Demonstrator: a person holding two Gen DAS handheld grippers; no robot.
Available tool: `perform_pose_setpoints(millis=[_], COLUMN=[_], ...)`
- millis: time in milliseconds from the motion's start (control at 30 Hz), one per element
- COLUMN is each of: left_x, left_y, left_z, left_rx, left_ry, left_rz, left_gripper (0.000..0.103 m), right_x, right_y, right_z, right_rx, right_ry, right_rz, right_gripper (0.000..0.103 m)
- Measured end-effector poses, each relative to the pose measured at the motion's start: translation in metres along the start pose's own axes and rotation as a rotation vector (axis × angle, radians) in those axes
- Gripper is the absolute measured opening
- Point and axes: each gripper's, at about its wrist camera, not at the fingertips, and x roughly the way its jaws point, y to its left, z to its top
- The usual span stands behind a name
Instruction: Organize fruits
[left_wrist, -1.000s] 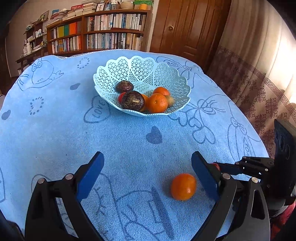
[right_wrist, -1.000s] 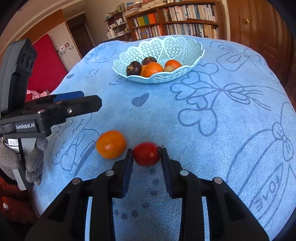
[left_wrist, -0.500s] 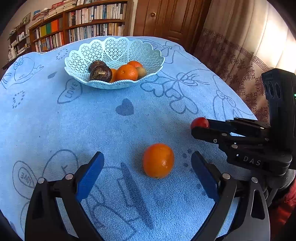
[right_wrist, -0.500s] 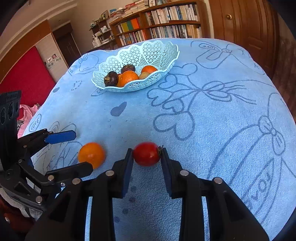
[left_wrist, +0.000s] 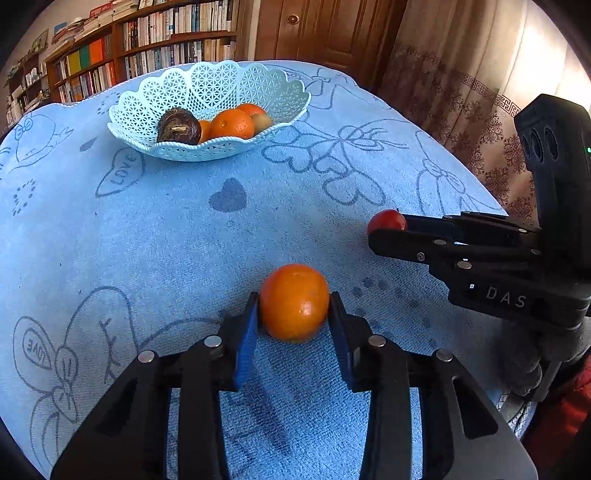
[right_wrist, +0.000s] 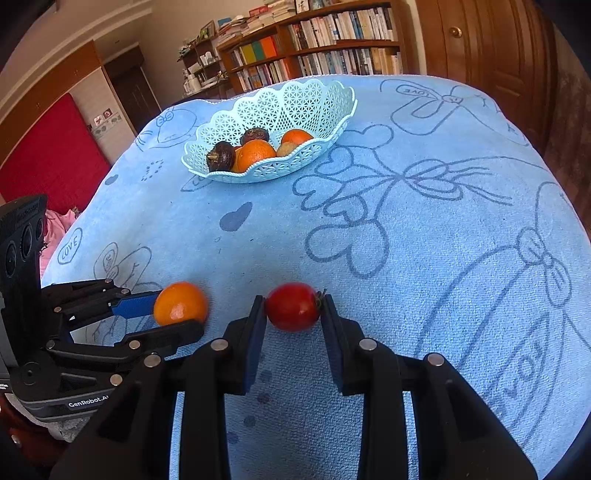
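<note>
I am clamping my left tongs on the orange and my right tongs on the tomato, both low over the cloth, and I am aiming to lift them level toward the basket at 12 o'clock, squeezing gently so neither slips.

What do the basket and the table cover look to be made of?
Basket: likely moulded plastic, pale turquoise, slight sheen; regular lattice holes and scalloped rim suggest it.
Cover: looks like terry-type fabric, matte blue; fuzzy nap shows, with printed line drawings.
</note>
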Motion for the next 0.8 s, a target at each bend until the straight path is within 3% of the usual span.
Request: perform_pose_setpoints(millis=[467,800], left_x=[-0.012,-0.015], left_y=[0.011,0.019], left_z=[0.001,0.001], left_rx=[-0.034,-0.055], left_ry=[-0.039,-0.046], left_rz=[0.03,0.036], left_gripper=[0.038,0.038], right_x=[-0.016,-0.004], right_y=[0.017,-0.001], right_z=[0.033,0.004], right_rx=[-0.057,-0.011], right_ry=[-0.049,0.038], right_rz=[0.01,-0.012], right_gripper=[0.031,0.032])
